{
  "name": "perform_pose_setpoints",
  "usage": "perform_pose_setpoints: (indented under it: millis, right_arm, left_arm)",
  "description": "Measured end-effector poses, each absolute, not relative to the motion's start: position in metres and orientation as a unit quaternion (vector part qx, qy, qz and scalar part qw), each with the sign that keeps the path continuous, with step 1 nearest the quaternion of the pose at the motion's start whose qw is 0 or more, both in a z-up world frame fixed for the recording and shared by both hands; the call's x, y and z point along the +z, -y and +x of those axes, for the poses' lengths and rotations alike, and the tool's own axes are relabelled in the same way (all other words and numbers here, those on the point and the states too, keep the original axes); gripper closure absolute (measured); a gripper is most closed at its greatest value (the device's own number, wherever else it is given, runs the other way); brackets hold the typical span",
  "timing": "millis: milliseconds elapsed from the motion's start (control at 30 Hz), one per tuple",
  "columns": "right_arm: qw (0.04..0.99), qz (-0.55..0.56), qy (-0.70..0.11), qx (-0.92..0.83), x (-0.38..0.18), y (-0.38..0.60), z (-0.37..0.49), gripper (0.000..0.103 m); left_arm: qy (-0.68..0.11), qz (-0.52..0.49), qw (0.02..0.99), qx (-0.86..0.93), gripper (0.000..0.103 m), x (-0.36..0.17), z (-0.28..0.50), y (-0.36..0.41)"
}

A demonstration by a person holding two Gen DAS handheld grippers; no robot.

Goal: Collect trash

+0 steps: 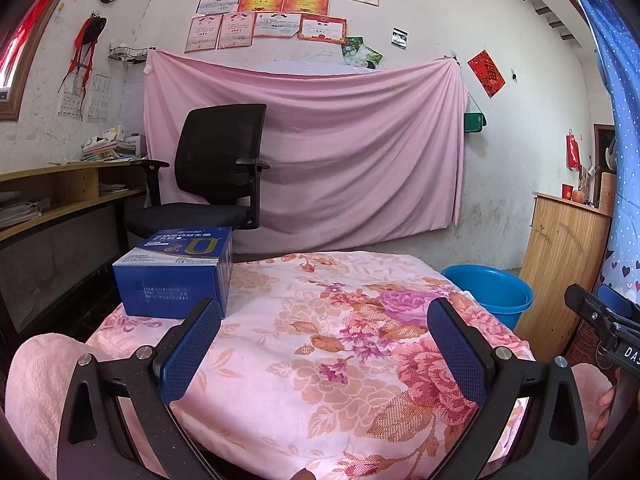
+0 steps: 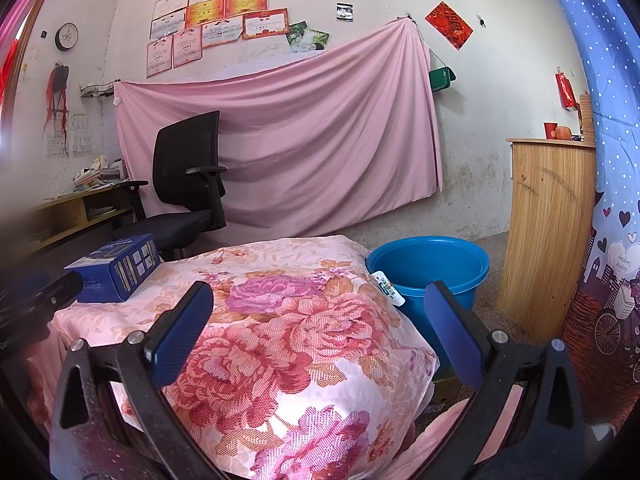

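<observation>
Blue bucket [image 2: 430, 270] beside the floral cloth [image 2: 300, 320], its visible inside bare; both grippers [image 1: 324, 320] [image 2: 318, 308] gape wide, holding nothing.

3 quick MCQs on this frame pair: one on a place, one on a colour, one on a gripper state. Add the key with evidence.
1. Where is the blue box?
A. in the bucket
B. on the floral cloth's far left corner
C. on the chair

2. What colour is the bucket?
A. red
B. green
C. blue

3. How is the left gripper?
A. open, holding nothing
B. shut on the box
C. shut on a wrapper

Key:
1 B: the box rests on the floral cloth.
2 C: its rim and wall are blue.
3 A: its fingers stand wide apart with only cloth between.
</observation>
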State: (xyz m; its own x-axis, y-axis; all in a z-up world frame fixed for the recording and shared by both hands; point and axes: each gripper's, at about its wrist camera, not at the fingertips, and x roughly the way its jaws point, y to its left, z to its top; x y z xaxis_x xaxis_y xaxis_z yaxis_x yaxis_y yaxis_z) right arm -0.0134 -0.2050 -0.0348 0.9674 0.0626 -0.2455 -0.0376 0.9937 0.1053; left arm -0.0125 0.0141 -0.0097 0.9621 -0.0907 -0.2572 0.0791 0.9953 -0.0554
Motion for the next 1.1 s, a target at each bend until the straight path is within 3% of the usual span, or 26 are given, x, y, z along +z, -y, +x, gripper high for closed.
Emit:
perform_pose_setpoints:
  millis: [1100]
  right_arm:
    - [0.99,0.05,-0.126,0.026,-0.0346,0.2038,-0.0133,0.0]
  left_arm:
    - [-0.13,-0.021,0.99,-0.042,0.002,-0.0109,-0.0122,-0.0167]
